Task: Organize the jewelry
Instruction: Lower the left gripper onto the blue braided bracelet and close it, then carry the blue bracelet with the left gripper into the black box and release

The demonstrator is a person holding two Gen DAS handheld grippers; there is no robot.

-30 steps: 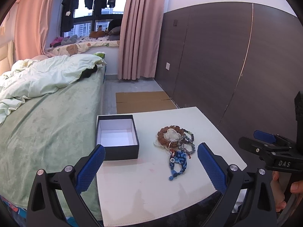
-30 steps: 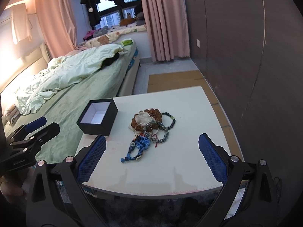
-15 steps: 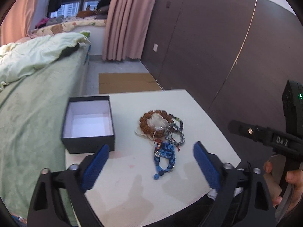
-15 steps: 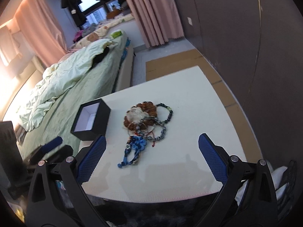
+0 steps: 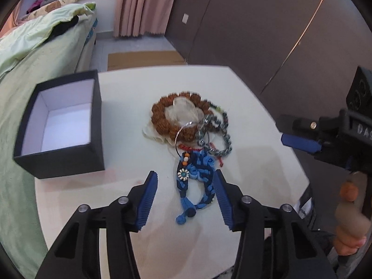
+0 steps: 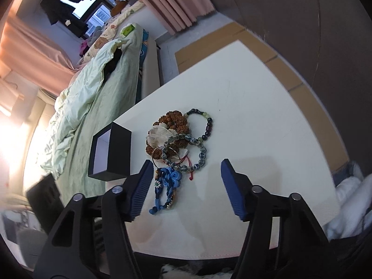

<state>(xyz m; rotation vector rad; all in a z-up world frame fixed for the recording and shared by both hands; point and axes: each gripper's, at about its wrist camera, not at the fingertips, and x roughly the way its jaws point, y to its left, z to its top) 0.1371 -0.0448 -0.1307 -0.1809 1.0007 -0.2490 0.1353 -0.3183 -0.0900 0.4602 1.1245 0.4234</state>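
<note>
Our left gripper straddles the blue bracelet, fingers released; our right gripper also gapes, right of the box.

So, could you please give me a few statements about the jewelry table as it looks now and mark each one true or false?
1. The black box is open and holds no jewelry. True.
2. The left tool is shut on the blue woven bracelet. False: its fingers are apart on either side of the bracelet, not closed.
3. The brown bead bracelet lies on the white table, outside the box. True.
4. The right tool carries a bracelet. False: it is open and holds nothing.
5. The box stands at the table edge beside the bed. True.
</note>
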